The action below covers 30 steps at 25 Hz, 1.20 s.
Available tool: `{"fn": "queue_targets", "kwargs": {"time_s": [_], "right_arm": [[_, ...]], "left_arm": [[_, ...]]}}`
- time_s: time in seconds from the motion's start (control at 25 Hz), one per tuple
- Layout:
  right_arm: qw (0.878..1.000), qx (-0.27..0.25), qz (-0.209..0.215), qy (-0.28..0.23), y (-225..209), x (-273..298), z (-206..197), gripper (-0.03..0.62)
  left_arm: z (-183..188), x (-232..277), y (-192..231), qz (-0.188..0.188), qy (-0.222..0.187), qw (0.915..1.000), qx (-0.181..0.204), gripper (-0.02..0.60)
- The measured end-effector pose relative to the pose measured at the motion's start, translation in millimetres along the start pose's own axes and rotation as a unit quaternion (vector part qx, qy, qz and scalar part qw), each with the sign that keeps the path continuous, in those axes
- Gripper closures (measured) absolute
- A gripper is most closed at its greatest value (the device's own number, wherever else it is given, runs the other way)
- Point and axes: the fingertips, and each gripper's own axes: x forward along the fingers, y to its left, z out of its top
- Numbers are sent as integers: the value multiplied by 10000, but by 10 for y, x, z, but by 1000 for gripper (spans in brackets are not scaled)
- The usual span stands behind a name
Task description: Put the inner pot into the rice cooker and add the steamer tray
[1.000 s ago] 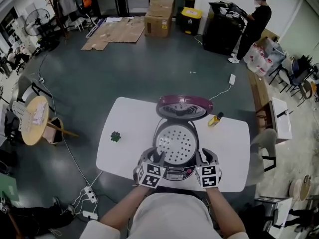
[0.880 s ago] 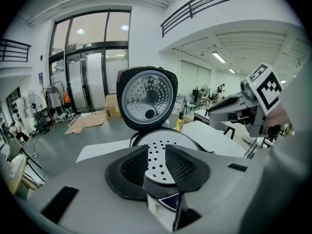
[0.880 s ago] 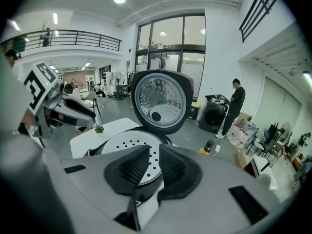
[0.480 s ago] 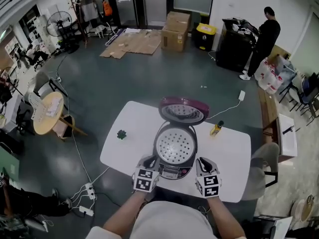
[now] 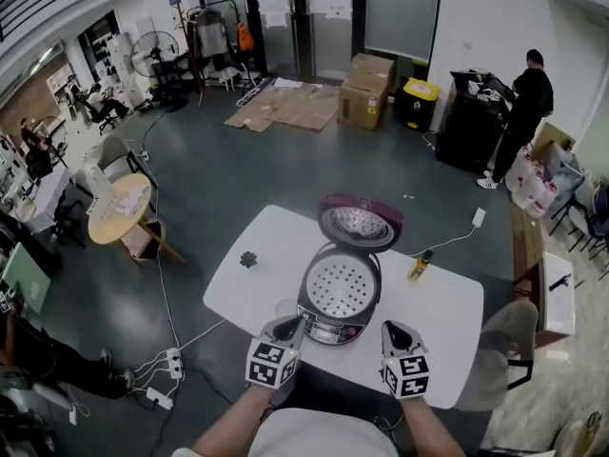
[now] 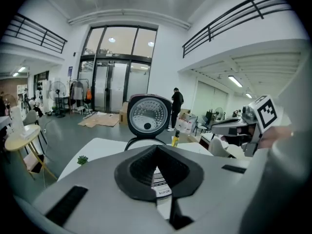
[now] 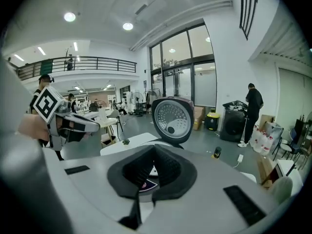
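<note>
The rice cooker (image 5: pixel 341 293) stands on the white table (image 5: pixel 266 255) with its purple lid (image 5: pixel 360 223) tipped up at the back. The perforated steamer tray (image 5: pixel 340 286) lies in its mouth. My left gripper (image 5: pixel 289 326) hovers at the cooker's near left, and my right gripper (image 5: pixel 391 331) at its near right, both apart from it. Each pair of jaws has just been closing and now stands shut on nothing. The left gripper view has its shut jaws (image 6: pixel 157 152) under the lid (image 6: pixel 146 115). The right gripper view has its shut jaws (image 7: pixel 155 152) under the lid (image 7: pixel 171 116).
A yellow bottle (image 5: pixel 419 265) stands right of the cooker and a small green object (image 5: pixel 248 259) lies at the table's left. A chair (image 5: pixel 519 331) is at the table's right end. A cable with an adapter (image 5: pixel 479 218) runs off behind. A person (image 5: pixel 526 103) stands far back right.
Both grippers drew back from the cooker's sides toward me and rose. Their jaws went from open beside the cooker to shut. The steamer tray stayed in the cooker.
</note>
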Motion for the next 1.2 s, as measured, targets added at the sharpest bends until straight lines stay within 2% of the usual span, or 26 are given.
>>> {"fn": "queue_targets", "kwargs": {"time_s": [0.08,0.24,0.52,0.88,1.2], "right_arm": [[9999,123,46,-83,39,-90,17,583],[9995,240,79,-205,133,-156,70,583],[9993,141,-49,-356,263,-298,226,583],[9982,304,-233,-451,513,-351,301,583],[9982,303,-268,-437,615,-294,284,583]], "left_arm": [[12,-146,-100,-140,-124,9998,-16,568],[45,-345,-100,-173,-256,9993,217,568],[121,-606,102,-248,-391,9988,131,568],[61,-745,186,-706,-271,9969,213,568],[11,-714,267,-814,-260,9962,139,568]]}}
